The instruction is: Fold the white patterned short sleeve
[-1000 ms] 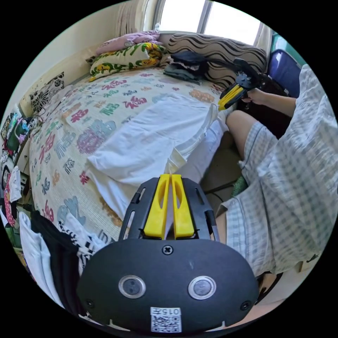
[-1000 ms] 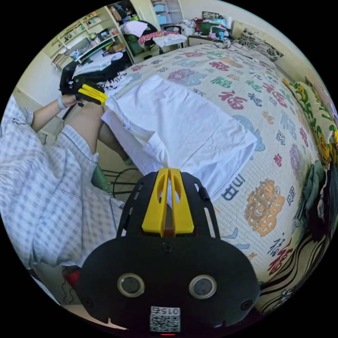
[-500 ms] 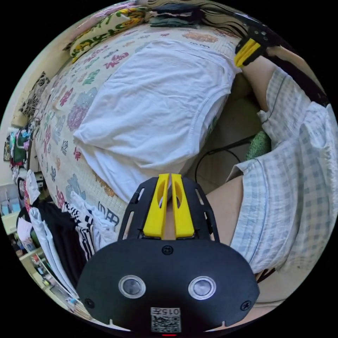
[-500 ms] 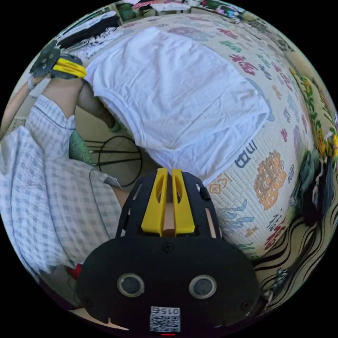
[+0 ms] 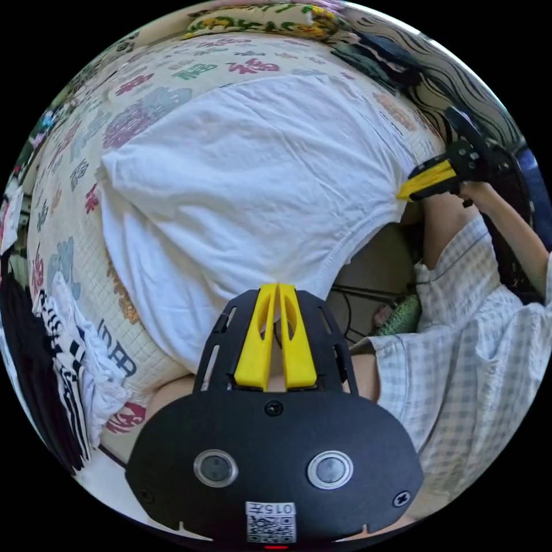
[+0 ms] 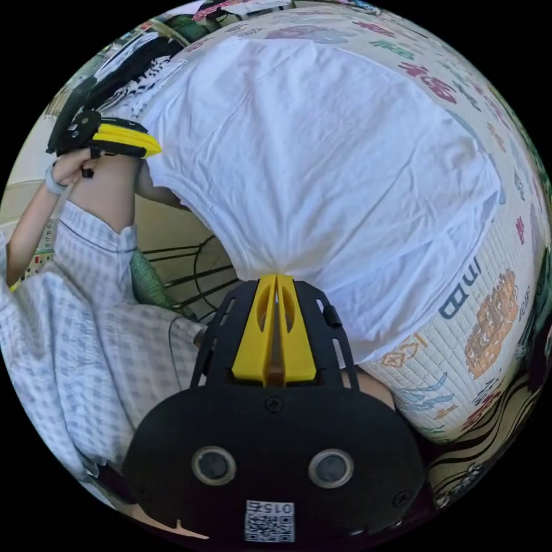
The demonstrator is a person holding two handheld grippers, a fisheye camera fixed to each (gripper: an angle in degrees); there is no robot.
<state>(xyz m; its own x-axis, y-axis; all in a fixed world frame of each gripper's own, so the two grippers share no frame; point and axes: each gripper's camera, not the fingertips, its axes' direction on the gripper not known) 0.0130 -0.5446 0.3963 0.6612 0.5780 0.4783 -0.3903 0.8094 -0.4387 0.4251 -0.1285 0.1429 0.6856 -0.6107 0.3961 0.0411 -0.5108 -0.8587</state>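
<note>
A white short-sleeve shirt (image 5: 247, 178) lies spread over the patterned bedspread (image 5: 144, 103), its near edge hanging past the bed's side. My left gripper (image 5: 278, 287) is shut on that near edge at one corner. My right gripper (image 6: 276, 279) is shut on the same edge at the other corner, where the cloth of the shirt (image 6: 333, 155) bunches into the jaws. The right gripper (image 5: 405, 194) comes into the left gripper view at the shirt's right end, and the left gripper (image 6: 150, 150) comes into the right gripper view at its left end.
A person in a checked garment (image 5: 483, 356) sits close beside the bed. A black wire stool (image 6: 195, 270) stands on the floor below the hanging edge. Striped and dark clothes (image 5: 63, 345) lie at the bed's end. Pillows (image 5: 259, 23) and folded dark clothes (image 5: 379, 52) sit at the far side.
Both grippers have dropped and pulled the shirt's near edge toward the person, so the shirt lies flatter and wider on the bed. Both stay shut on the cloth.
</note>
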